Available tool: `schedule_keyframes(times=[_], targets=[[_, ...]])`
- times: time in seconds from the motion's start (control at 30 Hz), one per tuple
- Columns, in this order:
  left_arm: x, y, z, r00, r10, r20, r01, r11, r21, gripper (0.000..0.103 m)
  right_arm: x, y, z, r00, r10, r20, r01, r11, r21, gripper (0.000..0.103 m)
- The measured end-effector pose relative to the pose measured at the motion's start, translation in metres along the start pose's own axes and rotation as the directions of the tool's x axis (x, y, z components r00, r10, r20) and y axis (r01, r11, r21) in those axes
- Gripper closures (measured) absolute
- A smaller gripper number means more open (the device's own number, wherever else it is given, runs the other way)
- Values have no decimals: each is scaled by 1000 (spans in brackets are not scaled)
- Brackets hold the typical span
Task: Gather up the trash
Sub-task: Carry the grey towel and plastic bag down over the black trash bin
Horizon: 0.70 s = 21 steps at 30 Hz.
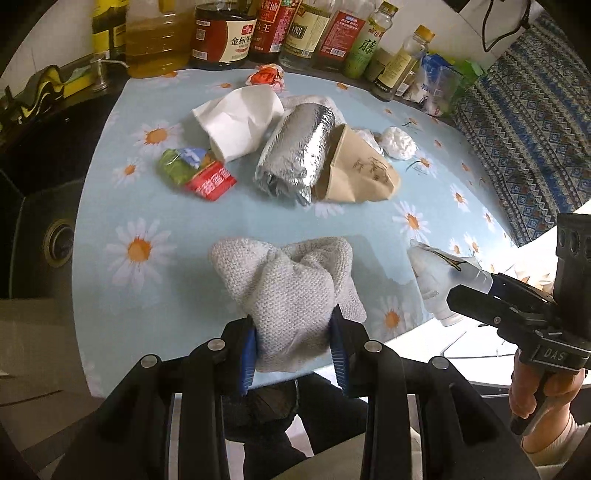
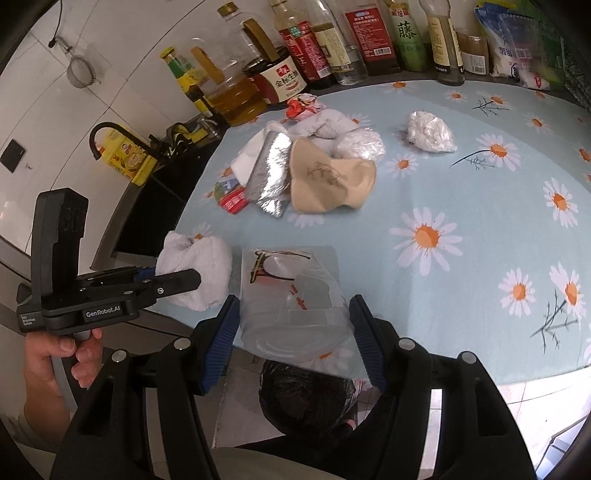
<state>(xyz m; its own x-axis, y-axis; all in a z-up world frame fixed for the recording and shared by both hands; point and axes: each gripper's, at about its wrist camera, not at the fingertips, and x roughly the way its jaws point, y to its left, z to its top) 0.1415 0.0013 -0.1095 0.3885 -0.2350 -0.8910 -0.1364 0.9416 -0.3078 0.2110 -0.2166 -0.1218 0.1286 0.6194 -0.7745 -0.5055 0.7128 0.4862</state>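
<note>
My left gripper (image 1: 295, 343) is shut on a bunched white cloth (image 1: 288, 291) at the table's near edge; the cloth also shows in the right wrist view (image 2: 195, 266). My right gripper (image 2: 295, 343) is shut on a clear plastic package (image 2: 291, 302), seen from the left wrist too (image 1: 439, 273). A black trash bag (image 2: 306, 398) sits below the table edge under both grippers. More trash lies mid-table: white paper (image 1: 240, 122), a foil bag (image 1: 295, 155), a brown paper bag (image 1: 358, 170), red and green wrappers (image 1: 195, 173), a crumpled plastic bag (image 2: 430, 133).
A row of oil and sauce bottles (image 1: 221, 33) lines the table's far edge. A black sink (image 1: 40, 229) lies left of the daisy-print tablecloth (image 2: 480, 240). A patterned blue cloth (image 1: 524, 147) is at the right.
</note>
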Motion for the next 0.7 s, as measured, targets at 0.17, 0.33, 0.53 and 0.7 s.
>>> schedule_keyframes(times=[0.17,0.33,0.53,0.7], targets=[[-12,-1,-23,1000,-10,9,10,1000,1,71,-3,15,-16,1000,3,-2,-3,1000,-15,42],[-21,1,-49,1000,-13,7,13,1000,-1,71,0,31,-36,1000,14,-19,-15,999,-34,42],[-24,11,-85,1000,-14,-17,14,1000,-23,71,13,49,-61,998,22,-64,-26,998,-60,42],[-15,22,-115,998,-13,-57,10,998,-55,71,30,58,-81,993,18,-114,-27,997,-70,42]])
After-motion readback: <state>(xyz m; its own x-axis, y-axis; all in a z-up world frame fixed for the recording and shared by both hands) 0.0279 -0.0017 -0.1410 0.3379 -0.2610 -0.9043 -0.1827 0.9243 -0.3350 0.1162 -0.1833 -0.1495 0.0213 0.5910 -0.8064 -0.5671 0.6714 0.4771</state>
